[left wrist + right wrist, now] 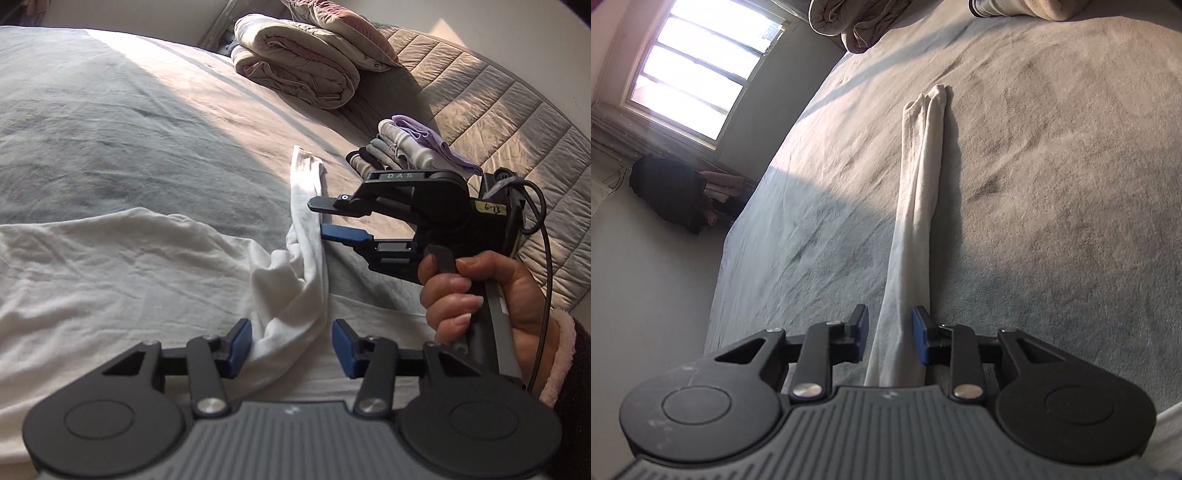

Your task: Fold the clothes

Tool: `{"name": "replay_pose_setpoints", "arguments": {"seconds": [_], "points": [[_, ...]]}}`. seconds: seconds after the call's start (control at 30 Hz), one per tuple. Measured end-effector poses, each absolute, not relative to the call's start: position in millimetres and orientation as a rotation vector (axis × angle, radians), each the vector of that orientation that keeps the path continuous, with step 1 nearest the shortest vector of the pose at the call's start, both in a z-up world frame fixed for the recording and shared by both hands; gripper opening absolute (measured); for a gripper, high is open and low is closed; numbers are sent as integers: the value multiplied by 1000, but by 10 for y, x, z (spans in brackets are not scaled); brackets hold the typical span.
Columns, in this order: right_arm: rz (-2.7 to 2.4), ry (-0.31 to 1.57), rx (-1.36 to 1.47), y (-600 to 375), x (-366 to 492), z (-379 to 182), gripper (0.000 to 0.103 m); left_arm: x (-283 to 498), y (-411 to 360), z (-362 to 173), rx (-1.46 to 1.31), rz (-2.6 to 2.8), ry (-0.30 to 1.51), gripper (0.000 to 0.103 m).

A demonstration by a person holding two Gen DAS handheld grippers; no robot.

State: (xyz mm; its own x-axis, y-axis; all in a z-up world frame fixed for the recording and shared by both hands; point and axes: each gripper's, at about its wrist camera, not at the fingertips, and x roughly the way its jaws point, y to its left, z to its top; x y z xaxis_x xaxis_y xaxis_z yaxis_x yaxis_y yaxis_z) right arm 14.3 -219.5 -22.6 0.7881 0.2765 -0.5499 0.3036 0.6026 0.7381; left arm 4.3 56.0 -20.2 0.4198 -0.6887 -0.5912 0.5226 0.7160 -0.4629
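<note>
Two tongs over 1 bed [110, 122]: left tongs [291, 347] half-wide round bunched sleeve of 1 white shirt [122, 269], pads not pressing; right tongs [890, 334] narrow astride same sleeve [919, 192], unpinched. 1 folded quilt [295, 70], 1 clothes pile [410, 147] beyond.

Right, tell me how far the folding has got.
Done: a small pile of folded clothes lies on the bed. In hand: a white garment is spread out, its sleeve stretched long. The left gripper and right gripper both straddle the sleeve, neither clearly pinching it. Left: folding the sleeve in, then the body, which is still flat and creased.
</note>
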Motion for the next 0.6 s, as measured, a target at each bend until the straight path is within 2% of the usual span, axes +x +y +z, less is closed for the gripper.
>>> {"name": "replay_pose_setpoints", "arguments": {"seconds": [0.1,0.23,0.27,0.3,0.33,0.6], "points": [[-24,671,831,-2138,163,-163,31,22,532,-211,-207,-772,842,38],[-11,674,665,-1998,192,-172,30,-16,514,-214,-171,-768,836,17],[-10,675,622,-1962,193,-177,28,-22,517,-210,-166,-766,833,14],[-12,673,576,-1928,192,-175,15,-23,529,-198,-167,-763,829,10],[-10,664,549,-1912,180,-154,5,-25,541,-187,-169,-760,825,8],[6,540,494,-1947,26,205,4,-85,684,-2,-216,-777,763,5]]}}
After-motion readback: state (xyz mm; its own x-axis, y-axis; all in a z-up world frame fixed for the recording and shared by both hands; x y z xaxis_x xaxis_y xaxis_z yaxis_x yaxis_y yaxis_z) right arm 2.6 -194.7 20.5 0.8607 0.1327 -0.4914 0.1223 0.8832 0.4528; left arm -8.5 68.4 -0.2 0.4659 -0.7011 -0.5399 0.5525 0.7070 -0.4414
